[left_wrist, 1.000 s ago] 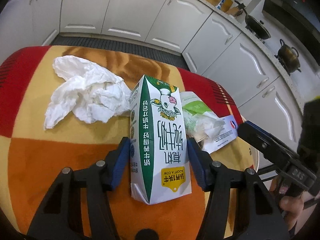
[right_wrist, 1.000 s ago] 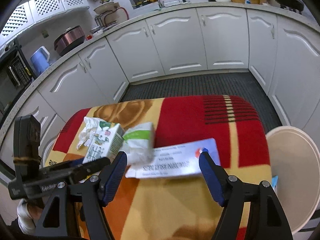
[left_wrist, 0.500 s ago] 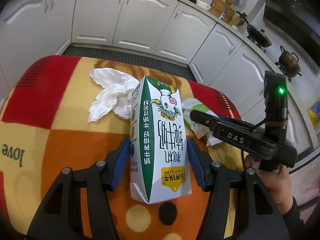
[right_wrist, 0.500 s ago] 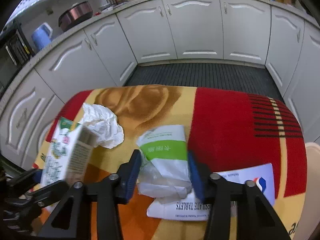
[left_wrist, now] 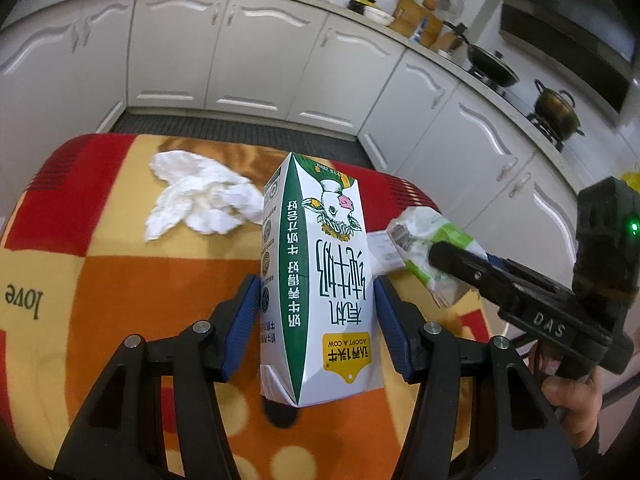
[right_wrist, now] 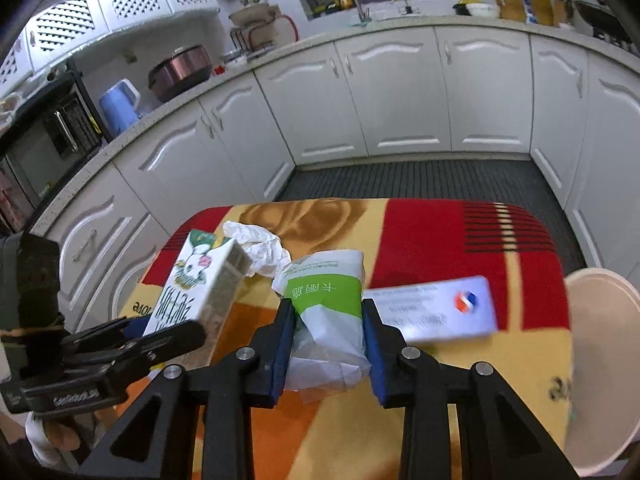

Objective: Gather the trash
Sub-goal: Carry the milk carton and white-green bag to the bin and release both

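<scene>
A green and white milk carton [left_wrist: 328, 220] is clamped between the blue pads of my left gripper [left_wrist: 316, 284], raised over the blanket-covered table [left_wrist: 120, 288]. In the right wrist view the carton [right_wrist: 196, 280] hangs at the left. My right gripper [right_wrist: 327, 308] has its jaws closing, and their pads press on a crumpled green and white packet [right_wrist: 326, 276], which is lifted slightly. A crumpled white tissue [left_wrist: 200, 200] lies on the table behind the carton. A flat white tablet box [right_wrist: 432, 312] rests to the right of the packet.
A round beige bin [right_wrist: 600, 360] stands beside the table's right edge. White kitchen cabinets [right_wrist: 400, 100] curve round behind the table, with dark ribbed flooring [right_wrist: 420, 180] between. A hand [left_wrist: 572, 404] grips the right gripper's handle at the lower right of the left wrist view.
My right gripper went from open over the tablet box to the packet, closed on it and raised it. My left gripper has lifted the carton higher and drawn back from the tissue.
</scene>
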Demonstrator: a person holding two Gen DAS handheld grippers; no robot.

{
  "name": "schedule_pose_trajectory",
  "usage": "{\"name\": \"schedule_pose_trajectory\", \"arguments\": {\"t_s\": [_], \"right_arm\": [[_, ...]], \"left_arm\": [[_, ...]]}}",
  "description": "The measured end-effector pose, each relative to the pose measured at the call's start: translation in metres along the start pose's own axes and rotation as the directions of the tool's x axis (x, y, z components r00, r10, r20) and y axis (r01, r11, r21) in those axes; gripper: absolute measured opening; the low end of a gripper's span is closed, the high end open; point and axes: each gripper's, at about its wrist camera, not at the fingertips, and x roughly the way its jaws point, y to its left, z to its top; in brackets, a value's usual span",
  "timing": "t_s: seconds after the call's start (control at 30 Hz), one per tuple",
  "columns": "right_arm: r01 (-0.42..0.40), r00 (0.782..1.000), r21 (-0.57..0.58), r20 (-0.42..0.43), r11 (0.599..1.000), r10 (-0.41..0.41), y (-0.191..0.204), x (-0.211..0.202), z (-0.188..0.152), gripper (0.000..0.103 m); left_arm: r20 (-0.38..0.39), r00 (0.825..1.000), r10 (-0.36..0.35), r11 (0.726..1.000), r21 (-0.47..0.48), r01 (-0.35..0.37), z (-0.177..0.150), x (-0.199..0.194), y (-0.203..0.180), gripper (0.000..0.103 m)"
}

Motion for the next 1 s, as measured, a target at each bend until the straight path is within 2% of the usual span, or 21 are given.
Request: {"name": "schedule_pose_trajectory", "arguments": {"t_s": [0.5, 1.0], "right_arm": [[0.072, 0.995, 0.108, 0.061, 0.992, -0.079, -0.043, -0.062, -0.041, 0.032], [0.174, 0.977, 0.231, 0.084, 0.957, -0.197, -0.107, -0.108, -0.066, 0.031]], "left_arm": [[-0.029, 0.998, -0.049, 0.992, 0.112, 0.052, -0.015, 0.007, -0.072, 0.056], [-0.093, 0.988, -0.122, 0.966, 0.219, 0.139, -0.02, 0.039, -0.153, 0.056]]}}
